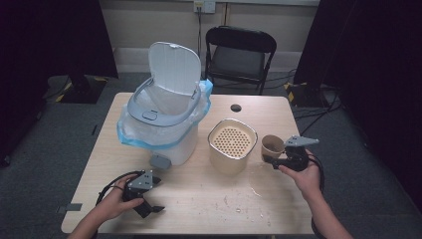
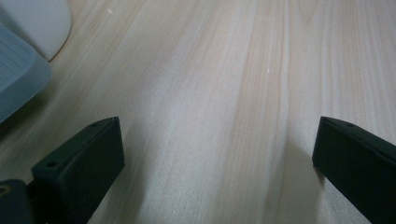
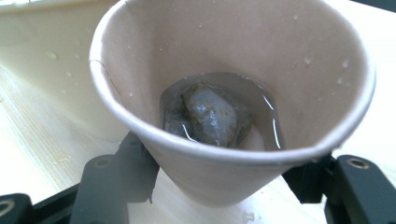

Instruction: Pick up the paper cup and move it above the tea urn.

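The right gripper [image 1: 276, 160] is clamped on a single tan paper cup [image 1: 271, 146], its two black jaws pressing the cup's lower wall from either side. The cup sits at the right side of the pale wooden table [image 1: 209, 199], just beside the one cream tub with a perforated strainer insert [image 1: 232, 144]. The cup's long axis is tilted rather than upright: in the right gripper view its open mouth leans toward the camera, and the cup [image 3: 233, 93] holds a shallow pool of liquid with a grey, wet lump [image 3: 210, 116] in it, possibly a used tea bag, though it is too blurred to be sure. The left gripper [image 1: 149, 206] rests near the table's front left edge with its jaws spread wide over bare wood, holding nothing. One white pedal bin with a grey rim and blue liner [image 1: 161, 124] stands behind it, lid raised.
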Tool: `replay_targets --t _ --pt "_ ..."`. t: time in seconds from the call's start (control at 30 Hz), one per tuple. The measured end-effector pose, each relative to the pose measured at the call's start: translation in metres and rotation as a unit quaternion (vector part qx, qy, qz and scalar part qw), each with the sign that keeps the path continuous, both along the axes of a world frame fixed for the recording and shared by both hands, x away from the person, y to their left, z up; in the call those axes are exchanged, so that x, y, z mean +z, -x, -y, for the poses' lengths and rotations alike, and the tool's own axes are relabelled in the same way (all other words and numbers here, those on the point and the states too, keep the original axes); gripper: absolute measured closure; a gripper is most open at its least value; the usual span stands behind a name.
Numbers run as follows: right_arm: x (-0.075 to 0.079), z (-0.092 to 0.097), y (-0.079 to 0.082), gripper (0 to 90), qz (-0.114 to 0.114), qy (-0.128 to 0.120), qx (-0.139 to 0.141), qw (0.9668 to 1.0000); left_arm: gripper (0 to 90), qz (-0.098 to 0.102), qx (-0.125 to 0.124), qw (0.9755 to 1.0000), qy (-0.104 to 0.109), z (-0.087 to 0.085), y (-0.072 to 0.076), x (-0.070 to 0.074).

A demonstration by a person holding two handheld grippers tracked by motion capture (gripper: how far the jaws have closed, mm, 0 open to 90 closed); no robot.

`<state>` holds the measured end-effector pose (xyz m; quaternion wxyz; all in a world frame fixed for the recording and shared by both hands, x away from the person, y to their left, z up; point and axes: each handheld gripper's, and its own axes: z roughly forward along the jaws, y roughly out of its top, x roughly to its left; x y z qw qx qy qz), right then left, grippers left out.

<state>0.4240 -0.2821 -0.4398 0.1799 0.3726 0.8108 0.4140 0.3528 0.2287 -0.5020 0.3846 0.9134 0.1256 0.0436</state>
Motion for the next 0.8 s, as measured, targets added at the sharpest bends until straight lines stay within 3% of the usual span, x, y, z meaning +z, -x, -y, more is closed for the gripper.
replay_targets --t 0.8 --pt "0.041 -0.008 -0.014 38.5 0.017 0.028 0.012 0.9994 1.5 0.0 0.0 1.0 0.004 0.0 0.0 -0.001"
